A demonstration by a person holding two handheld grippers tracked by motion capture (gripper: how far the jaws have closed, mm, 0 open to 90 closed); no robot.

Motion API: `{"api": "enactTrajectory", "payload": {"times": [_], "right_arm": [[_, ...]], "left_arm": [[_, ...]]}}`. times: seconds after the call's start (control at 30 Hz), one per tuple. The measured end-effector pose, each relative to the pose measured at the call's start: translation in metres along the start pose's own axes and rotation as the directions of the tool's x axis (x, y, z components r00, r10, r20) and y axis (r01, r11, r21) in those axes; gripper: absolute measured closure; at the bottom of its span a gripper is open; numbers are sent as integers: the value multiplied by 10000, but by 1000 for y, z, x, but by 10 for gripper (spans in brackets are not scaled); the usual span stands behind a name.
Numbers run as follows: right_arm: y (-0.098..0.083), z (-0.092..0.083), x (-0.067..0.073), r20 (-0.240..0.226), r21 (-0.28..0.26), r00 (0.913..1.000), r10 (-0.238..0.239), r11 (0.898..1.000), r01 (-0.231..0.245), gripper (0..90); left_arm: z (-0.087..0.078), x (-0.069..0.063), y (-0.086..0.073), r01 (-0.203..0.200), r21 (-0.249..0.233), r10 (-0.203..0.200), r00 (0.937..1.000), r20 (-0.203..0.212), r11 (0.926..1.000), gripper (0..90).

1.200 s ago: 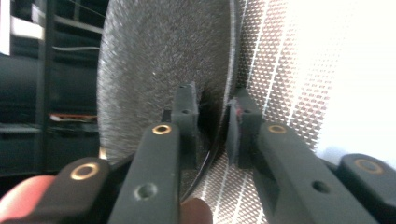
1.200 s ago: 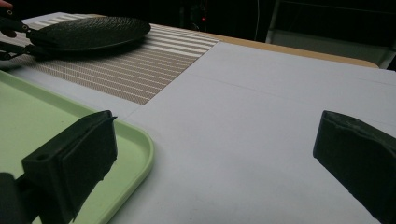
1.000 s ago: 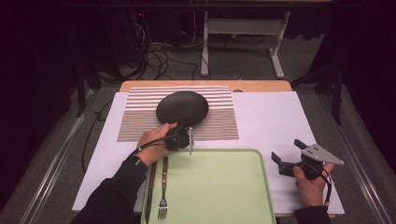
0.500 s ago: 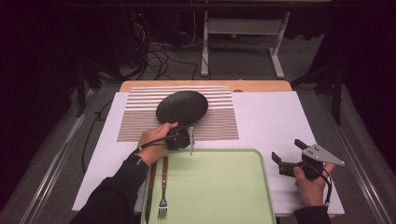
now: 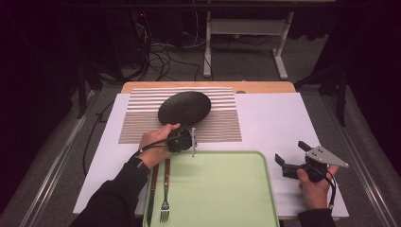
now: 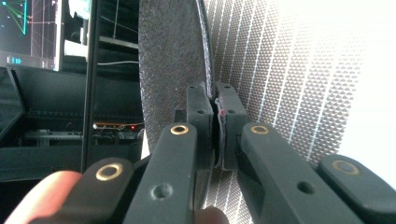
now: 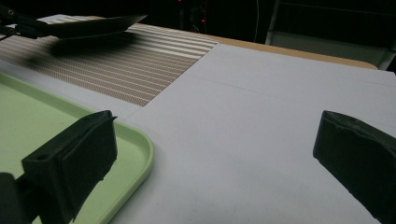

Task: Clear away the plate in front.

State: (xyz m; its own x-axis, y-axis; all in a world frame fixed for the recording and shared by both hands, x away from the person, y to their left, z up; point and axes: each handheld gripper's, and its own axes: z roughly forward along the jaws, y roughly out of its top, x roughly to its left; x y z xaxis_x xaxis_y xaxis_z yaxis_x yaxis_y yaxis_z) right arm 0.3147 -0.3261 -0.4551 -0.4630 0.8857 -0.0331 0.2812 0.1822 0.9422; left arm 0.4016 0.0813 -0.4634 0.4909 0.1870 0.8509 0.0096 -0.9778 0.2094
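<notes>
A dark oval plate (image 5: 184, 108) hangs tilted just above the striped placemat (image 5: 222, 125). My left gripper (image 5: 189, 137) is shut on the plate's near rim. In the left gripper view the plate (image 6: 170, 56) is seen edge-on, its rim pinched between the pads at the left gripper (image 6: 215, 100), with the placemat (image 6: 280, 70) behind. In the right gripper view the plate (image 7: 93, 25) floats over its shadow at the far left. My right gripper (image 5: 291, 151) rests open to the right of the green tray (image 5: 222, 189), nothing between its jaws (image 7: 215, 154).
A fork (image 5: 165, 198) and a knife (image 5: 151, 194) lie side by side at the tray's left end. White paper (image 5: 283, 118) covers the table to the right of the placemat. The tray's corner (image 7: 140, 140) lies beside my right gripper's left jaw.
</notes>
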Motion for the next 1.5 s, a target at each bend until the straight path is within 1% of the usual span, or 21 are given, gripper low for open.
{"api": "enactTrajectory", "payload": {"times": [0.27,0.33,0.47,0.53,0.77,0.8,0.87,0.93,1.5], "right_arm": [[0,0,0,13,-2,10000,-7,10000,7,0],[0,0,0,7,-10,10000,-26,10000,26,0],[0,0,0,11,-2,10000,-26,10000,26,0],[0,0,0,11,-6,10000,-31,10000,31,0],[0,0,0,19,2,10000,-44,10000,44,0],[0,0,0,18,4,10000,-43,10000,43,0],[0,0,0,20,2,10000,-40,10000,40,0],[0,0,0,23,6,10000,-46,10000,46,0],[0,0,1,30,26,10000,-52,10000,52,0]], "left_arm": [[-10,-1,5,-183,-146,181,9997,-175,9997,835],[-13,-2,7,-264,-201,258,9992,-305,9994,835],[-19,-2,9,-187,-354,174,9991,-388,9992,835],[-21,-3,10,-267,-358,251,9987,-447,9990,835],[-26,-4,11,-314,-434,292,9983,-514,9986,835],[-27,-5,11,-272,-471,248,9984,-514,9985,834],[-28,-6,12,-284,-474,258,9982,-544,9985,835],[-29,-7,12,-384,-475,356,9977,-573,9981,835],[-40,-16,14,-436,-670,390,9969,-689,9968,835]]}}
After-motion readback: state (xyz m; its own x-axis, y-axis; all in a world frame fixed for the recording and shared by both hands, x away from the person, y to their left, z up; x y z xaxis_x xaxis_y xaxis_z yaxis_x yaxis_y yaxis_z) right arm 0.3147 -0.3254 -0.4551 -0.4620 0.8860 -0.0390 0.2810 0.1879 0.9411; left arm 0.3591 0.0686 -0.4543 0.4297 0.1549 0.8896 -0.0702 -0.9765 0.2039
